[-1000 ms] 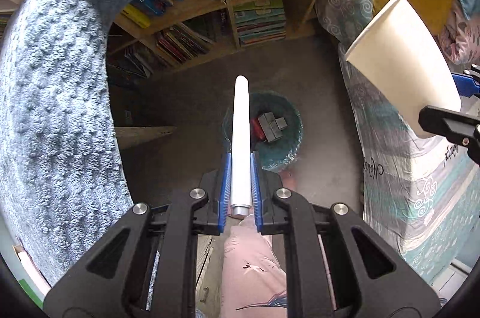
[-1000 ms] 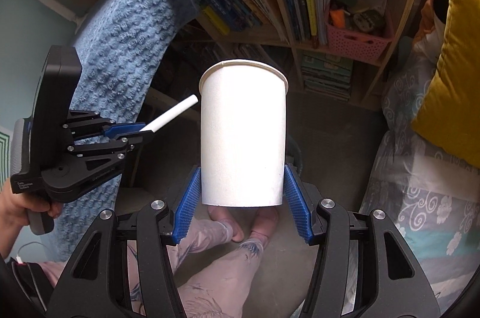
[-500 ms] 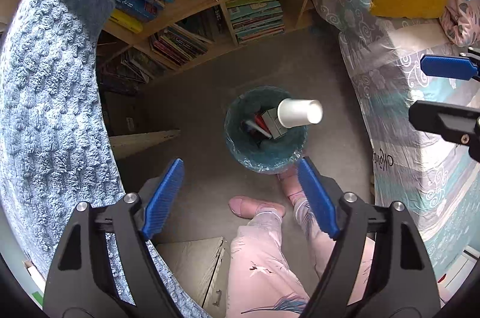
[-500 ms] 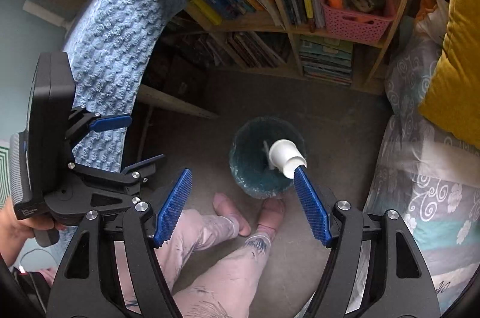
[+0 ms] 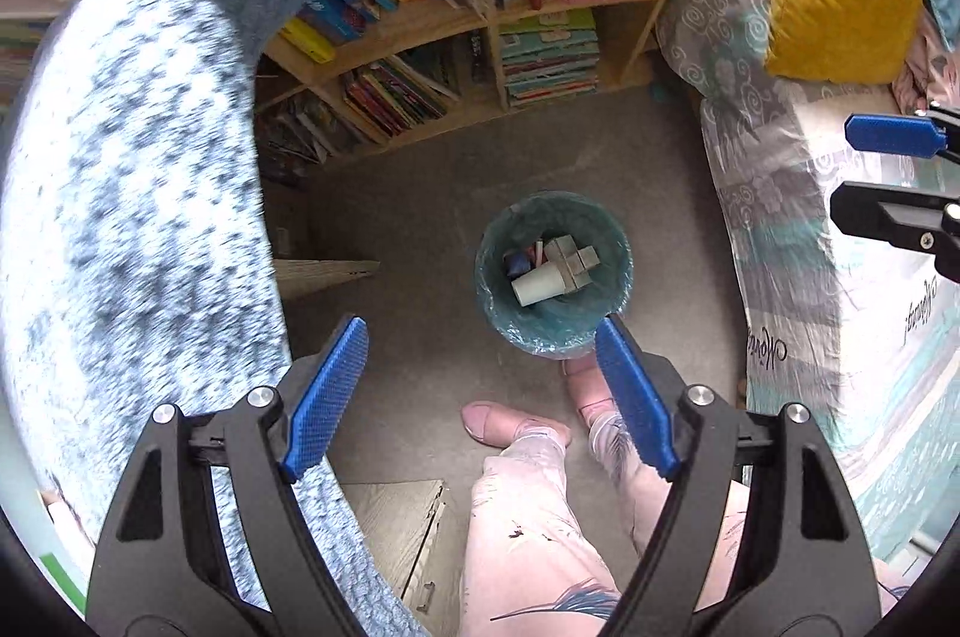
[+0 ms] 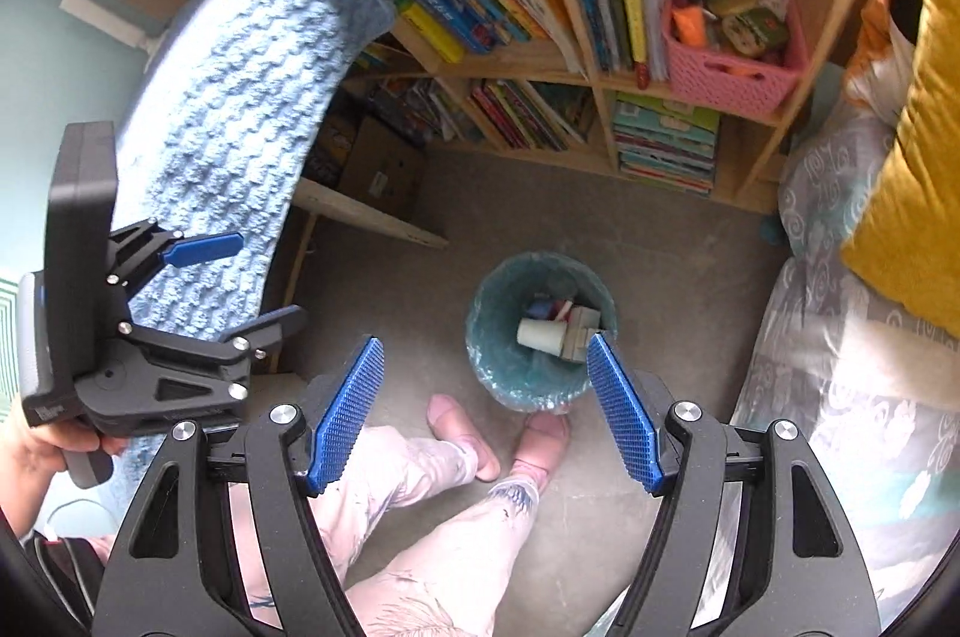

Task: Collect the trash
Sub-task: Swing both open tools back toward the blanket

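Both tongs, left (image 5: 480, 391) and right (image 6: 485, 406), gape empty above the bin (image 5: 624, 241); below them the paper cup (image 5: 535, 284) lies inside, evidently discarded as trash.

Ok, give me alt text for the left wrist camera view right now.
Open left gripper, empty, points down at a teal-lined trash bin on the floor holding a white paper cup and grey scraps. A bookshelf stands behind; the person's feet are below.

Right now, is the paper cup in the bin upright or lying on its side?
On its side. The paper cup lies tipped inside the bin, its open mouth facing sideways, resting against a grey block among other trash.
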### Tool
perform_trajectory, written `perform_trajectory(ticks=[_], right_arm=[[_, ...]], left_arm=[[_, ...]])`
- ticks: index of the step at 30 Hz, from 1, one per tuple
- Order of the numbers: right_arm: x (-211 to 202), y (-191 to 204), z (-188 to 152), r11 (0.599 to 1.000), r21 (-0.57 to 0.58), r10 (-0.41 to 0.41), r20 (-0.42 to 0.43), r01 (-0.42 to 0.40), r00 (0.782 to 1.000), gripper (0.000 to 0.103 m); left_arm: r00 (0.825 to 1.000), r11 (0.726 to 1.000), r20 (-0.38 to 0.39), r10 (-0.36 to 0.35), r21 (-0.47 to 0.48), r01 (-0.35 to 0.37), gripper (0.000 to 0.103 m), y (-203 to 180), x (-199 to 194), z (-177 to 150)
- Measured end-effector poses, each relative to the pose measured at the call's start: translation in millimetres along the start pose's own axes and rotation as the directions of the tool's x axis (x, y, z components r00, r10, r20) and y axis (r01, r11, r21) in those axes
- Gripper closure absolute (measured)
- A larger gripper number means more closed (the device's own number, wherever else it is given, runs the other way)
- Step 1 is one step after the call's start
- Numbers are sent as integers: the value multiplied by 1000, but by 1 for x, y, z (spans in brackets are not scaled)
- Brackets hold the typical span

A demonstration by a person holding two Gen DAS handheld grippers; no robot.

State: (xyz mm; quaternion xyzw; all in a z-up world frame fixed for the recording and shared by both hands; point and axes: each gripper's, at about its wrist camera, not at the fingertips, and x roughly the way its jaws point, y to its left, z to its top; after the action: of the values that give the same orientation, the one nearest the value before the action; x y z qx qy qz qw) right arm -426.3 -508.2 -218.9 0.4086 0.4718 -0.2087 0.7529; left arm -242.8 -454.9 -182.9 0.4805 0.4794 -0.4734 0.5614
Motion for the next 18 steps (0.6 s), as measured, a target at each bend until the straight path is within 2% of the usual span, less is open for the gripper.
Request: perform_trajectory(ticks=[5, 9, 13, 18], right_arm=[[-10, 39, 22, 991, -117, 62, 15, -59, 998, 30], [-16, 99, 50, 953, -274, 142, 27, -129, 990, 21], [-13, 173, 73, 881, -431, 217, -3, -197, 976, 21], [3, 276, 85, 763, -579, 291, -88, -287, 953, 16]], left_arm=[[997, 992, 54, 47, -118, -40, 27, 50, -39, -22], [991, 963, 88, 104, -257, -78, 27, 100, -74, -54], [981, 909, 92, 169, -401, -119, 26, 150, -104, -101], [966, 816, 47, 253, -546, -187, 24, 210, -127, -171]])
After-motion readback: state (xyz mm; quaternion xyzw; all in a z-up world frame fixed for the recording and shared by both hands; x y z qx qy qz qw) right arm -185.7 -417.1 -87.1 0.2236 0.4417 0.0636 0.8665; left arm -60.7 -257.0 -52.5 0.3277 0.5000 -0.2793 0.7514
